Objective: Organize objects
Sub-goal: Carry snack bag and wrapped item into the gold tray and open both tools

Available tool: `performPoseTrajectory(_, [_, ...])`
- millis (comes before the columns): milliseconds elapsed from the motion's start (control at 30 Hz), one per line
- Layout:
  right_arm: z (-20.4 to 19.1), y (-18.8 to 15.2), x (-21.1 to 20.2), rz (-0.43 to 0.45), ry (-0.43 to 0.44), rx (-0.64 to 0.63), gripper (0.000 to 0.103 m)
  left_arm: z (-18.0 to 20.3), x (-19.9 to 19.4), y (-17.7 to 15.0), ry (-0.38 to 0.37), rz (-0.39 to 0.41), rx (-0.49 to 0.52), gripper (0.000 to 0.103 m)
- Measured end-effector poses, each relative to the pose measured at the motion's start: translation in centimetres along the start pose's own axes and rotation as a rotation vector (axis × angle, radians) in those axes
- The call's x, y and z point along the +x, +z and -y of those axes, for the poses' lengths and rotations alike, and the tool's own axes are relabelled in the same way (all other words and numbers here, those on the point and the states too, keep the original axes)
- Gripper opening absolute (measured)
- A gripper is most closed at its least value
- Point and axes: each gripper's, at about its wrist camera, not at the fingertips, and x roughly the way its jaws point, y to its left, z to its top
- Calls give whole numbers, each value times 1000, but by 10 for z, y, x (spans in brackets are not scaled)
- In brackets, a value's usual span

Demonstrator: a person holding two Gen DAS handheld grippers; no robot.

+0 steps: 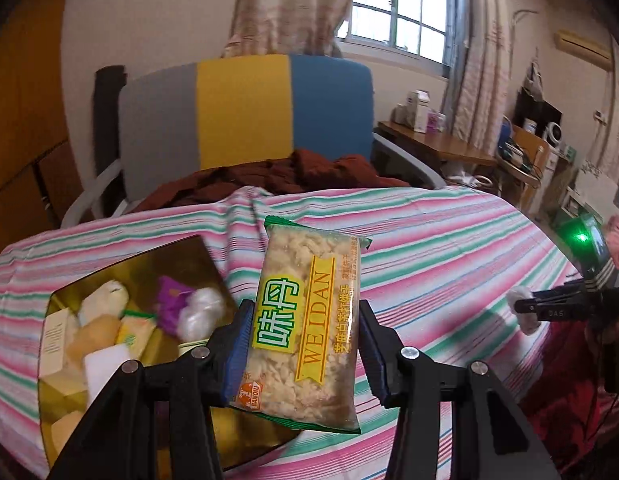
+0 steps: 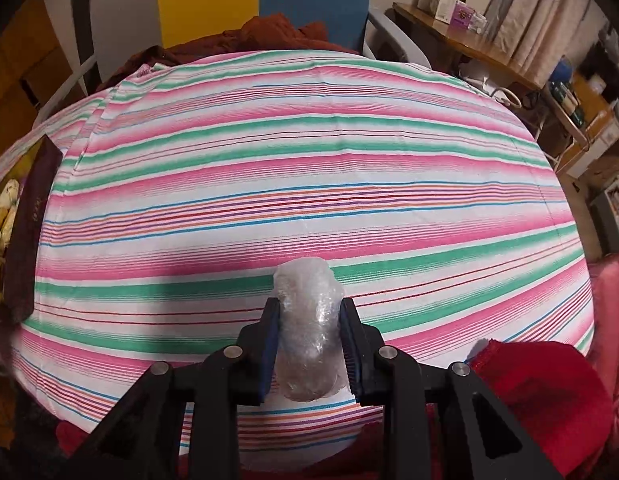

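Striped cloth (image 2: 309, 168) in pink, green and white covers the table, and a chair (image 1: 245, 112) with grey, yellow and blue panels stands behind it at 12 o'clock.

At 8 o'clock in the left wrist view sits a gold box (image 1: 109, 340), already full of small snacks. Just right of it, the left gripper (image 1: 301, 344) squeezes a snack bag (image 1: 305, 332) between its two pads, standing up and lifted off the cloth. The bag is slippery plastic and held near its lower half, so it could slide out or tip before it is over the box. The box looks crowded, so the bag might land on the pile and slip off.

Over at 3 o'clock, the right gripper (image 2: 309, 340) is closed on a clear plastic wad (image 2: 307, 328). The wad is soft and squashy. It could squish thinner and drop onto the cloth.
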Motion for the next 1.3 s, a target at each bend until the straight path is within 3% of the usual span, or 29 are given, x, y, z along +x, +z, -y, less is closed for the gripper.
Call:
performPoseTrajectory(100, [-13, 3, -7, 14, 31, -12, 29, -19, -4, -4, 21, -2, -31, 50])
performPoseTrajectory(233, [-58, 14, -28, 73, 103, -93, 29, -54, -13, -12, 64, 0, -82, 50])
performPoseTrajectory(433, [-158, 33, -63, 170, 304, -231, 30, -127, -29, -26, 141, 1, -215, 50])
performPoseTrajectory(633, [-259, 50, -78, 201, 472, -350, 30, -166, -27, -43, 152, -35, -304, 51])
performPoseTrajectory(733, [-299, 61, -74, 192, 533, -367, 33, -172, -26, -48, 124, -27, -339, 62])
performPoseTrajectory(767, [-310, 66, -72, 194, 560, -354, 36, -173, -26, -48, 113, -18, -350, 74])
performPoseTrajectory(800, [-317, 72, -70, 189, 587, -334, 46, -173, -26, -48, 106, -10, -361, 84])
performPoseTrajectory(833, [-327, 77, -68, 186, 617, -321, 54, -173, -27, -48, 101, -1, -371, 85])
performPoseTrajectory(900, [-338, 83, -67, 194, 609, -313, 61, -174, -30, -47, 121, 12, -368, 85])
performPoseTrajectory(933, [-343, 84, -65, 190, 600, -310, 68, -174, -33, -47, 166, 15, -358, 85])
performPoseTrajectory(1033, [-357, 77, -65, 210, 560, -345, 71, -177, -41, -50, 239, 12, -359, 85])
performPoseTrajectory(1133, [-363, 60, -65, 266, 457, -390, 76, -175, -49, -54, 356, 0, -336, 84])
performPoseTrajectory(1300, [-358, 35, -70, 348, 400, -350, 81, -169, -64, -62, 422, 14, -344, 84])
